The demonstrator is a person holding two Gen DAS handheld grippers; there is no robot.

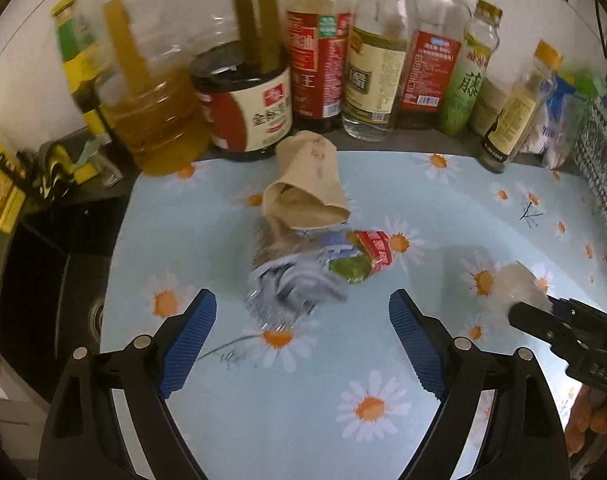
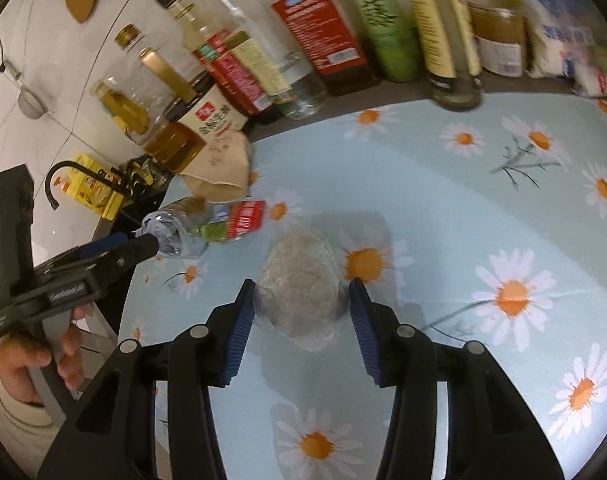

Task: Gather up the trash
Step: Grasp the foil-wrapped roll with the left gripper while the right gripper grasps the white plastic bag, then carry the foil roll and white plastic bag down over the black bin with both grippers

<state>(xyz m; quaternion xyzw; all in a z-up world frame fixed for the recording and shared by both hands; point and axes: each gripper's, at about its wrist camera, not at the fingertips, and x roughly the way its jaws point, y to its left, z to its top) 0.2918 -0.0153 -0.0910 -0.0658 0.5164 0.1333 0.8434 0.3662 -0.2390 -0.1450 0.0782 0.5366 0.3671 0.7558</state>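
Left gripper jaws gape before the crushed bottle; right gripper jaws straddle a wad.

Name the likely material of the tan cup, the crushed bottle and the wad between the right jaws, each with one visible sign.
Tan cup: probably paper; matte, creased, squashed mouth.
Crushed bottle: thin clear plastic; glossy crumpled walls, printed label.
Wad: seemingly crumpled off-white tissue inside clear film; shiny wrinkles. Uncertain.
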